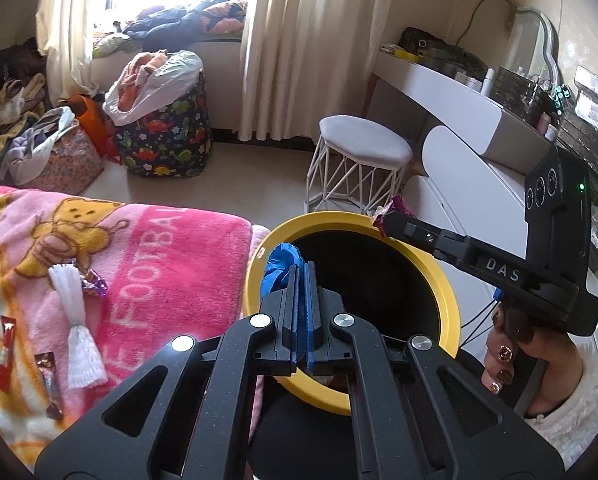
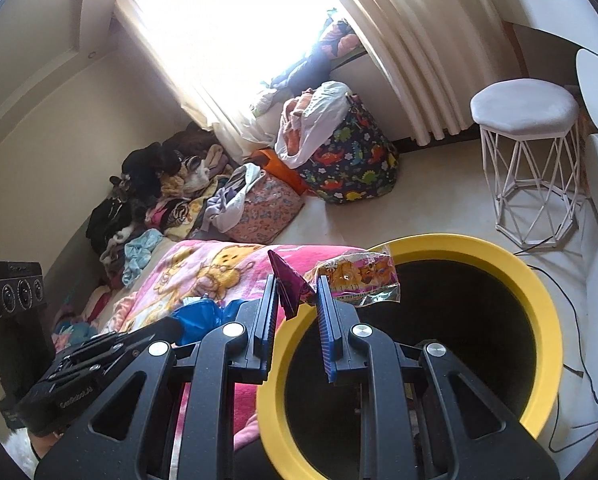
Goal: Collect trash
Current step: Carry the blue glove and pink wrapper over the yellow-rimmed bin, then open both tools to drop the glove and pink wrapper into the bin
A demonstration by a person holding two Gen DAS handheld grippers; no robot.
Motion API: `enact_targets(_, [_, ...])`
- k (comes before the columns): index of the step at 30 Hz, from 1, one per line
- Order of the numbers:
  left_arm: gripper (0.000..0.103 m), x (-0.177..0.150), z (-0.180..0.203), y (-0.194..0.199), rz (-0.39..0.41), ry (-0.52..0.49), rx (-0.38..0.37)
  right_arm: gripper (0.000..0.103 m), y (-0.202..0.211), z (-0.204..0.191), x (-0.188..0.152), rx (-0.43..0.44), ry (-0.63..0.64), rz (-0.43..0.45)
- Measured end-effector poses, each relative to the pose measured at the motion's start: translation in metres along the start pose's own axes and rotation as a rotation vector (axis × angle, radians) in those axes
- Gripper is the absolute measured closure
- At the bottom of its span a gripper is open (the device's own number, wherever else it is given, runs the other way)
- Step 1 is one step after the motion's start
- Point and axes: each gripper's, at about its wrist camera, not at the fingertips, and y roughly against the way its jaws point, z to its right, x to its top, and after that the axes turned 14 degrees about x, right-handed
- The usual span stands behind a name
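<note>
Two grippers hung over one yellow-rimmed bin (image 2: 539, 304), its dark mouth the biggest thing before them, standing beside a bed spread with a pink cartoon blanket (image 1: 171, 248). Beyond it lay a pale floor with a white wire-legged stool (image 1: 363, 152), a dinosaur-print laundry bag (image 1: 167, 140) stuffed with clothes, cream curtains (image 1: 283, 40) at a bright window and a white vanity desk (image 1: 459, 88) along the wall. At the bin's near-left rim, the left gripper (image 1: 301, 276) had its jaws pressed together on a crumpled blue plastic scrap (image 1: 279, 264), which bulged out to the left of the pads, partly above the rim. Opposite, the right gripper (image 2: 297, 292) was clamped on a purple wrapper (image 2: 289, 284) — the jaws stood only slightly apart, the wrapper pinched between them above the near rim. A clear printed snack bag (image 2: 359, 276) showed just right of that wrapper, over the bin's mouth; whether the pads also gripped it I could not tell. Still on the blanket lay smaller litter — a white foam net sleeve (image 1: 75, 320), a purple foil candy wrapper (image 1: 95, 282) touching it, and red-brown wrappers (image 1: 51, 380) near the edge.
</note>
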Motion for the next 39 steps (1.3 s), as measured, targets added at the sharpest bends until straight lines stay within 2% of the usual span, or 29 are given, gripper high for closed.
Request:
enact_targets(20, [0.103, -0.017, 0.028, -0.031, -0.049, -0.034, -0.055, 0.084, 0.0, 0.032, -0.003, -0.084, -0.032, -0.008])
enact_targets(39, [0.103, -0.035, 0.032, -0.068, -0.138, -0.017, -0.075, 0.084, -0.02, 0.06, -0.018, -0.148, -0.084, -0.086])
